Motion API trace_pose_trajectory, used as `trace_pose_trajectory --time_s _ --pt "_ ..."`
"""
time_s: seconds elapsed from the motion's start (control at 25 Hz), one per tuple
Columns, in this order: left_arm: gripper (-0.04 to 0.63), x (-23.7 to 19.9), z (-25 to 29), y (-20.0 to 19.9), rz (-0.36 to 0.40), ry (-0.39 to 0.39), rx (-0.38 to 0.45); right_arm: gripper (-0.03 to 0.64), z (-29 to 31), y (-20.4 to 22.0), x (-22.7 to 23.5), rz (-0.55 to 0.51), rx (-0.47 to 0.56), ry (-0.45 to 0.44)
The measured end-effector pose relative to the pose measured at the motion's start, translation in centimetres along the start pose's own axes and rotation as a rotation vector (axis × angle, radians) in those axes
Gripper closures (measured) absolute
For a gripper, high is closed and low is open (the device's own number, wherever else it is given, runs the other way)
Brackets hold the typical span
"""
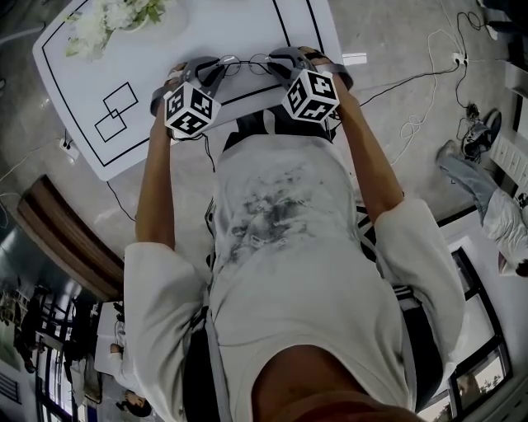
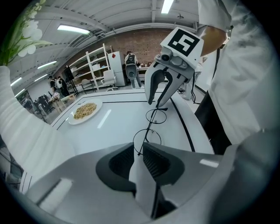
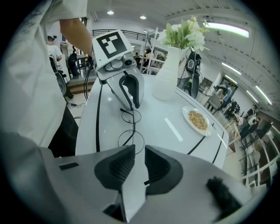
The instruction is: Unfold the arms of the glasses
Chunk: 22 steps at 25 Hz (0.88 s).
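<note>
Thin black wire glasses (image 1: 245,63) with round lenses lie just above the white table (image 1: 165,49), near its front edge, between my two grippers. In the left gripper view the glasses (image 2: 147,138) run away from my left gripper (image 2: 139,154), whose jaws are shut on the near end of the frame. My right gripper (image 2: 162,89) pinches the far end. In the right gripper view the glasses (image 3: 130,139) stretch from my right gripper (image 3: 139,158), shut on its end, to my left gripper (image 3: 130,92). In the head view my left gripper (image 1: 216,67) and right gripper (image 1: 276,64) face each other.
A plate of noodles (image 2: 85,110) (image 3: 197,120) sits further in on the table. A white vase with white flowers (image 3: 168,81) (image 1: 107,21) stands at the far side. Black lines (image 1: 115,111) mark the tabletop. Cables (image 1: 421,99) trail over the floor to the right.
</note>
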State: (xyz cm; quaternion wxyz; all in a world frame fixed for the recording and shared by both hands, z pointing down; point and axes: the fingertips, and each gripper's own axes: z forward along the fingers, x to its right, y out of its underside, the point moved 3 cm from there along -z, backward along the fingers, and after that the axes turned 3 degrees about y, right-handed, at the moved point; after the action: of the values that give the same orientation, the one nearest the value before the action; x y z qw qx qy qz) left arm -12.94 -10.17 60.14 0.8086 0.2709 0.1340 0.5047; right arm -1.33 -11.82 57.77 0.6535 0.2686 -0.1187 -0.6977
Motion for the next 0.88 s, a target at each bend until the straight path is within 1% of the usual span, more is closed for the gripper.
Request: trace_pose_trajectory --time_s 0.44,0.72,0.88 --pt "0.523 0.3 0.4 -0.3 0.089 0.009 -0.041 0.541 0.7 -0.4 -0.5 -0.036 0.001 -0.031" --pt "0.518 0.3 0.5 -0.6 0.151 0.012 -0.076 0.541 0.8 -0.7 -1.2 -0.086 0.005 -0.077" --pt "0.517 0.3 0.6 -0.7 0.164 0.017 -0.083 0.543 0.8 -0.9 -1.5 -0.094 0.014 -0.112"
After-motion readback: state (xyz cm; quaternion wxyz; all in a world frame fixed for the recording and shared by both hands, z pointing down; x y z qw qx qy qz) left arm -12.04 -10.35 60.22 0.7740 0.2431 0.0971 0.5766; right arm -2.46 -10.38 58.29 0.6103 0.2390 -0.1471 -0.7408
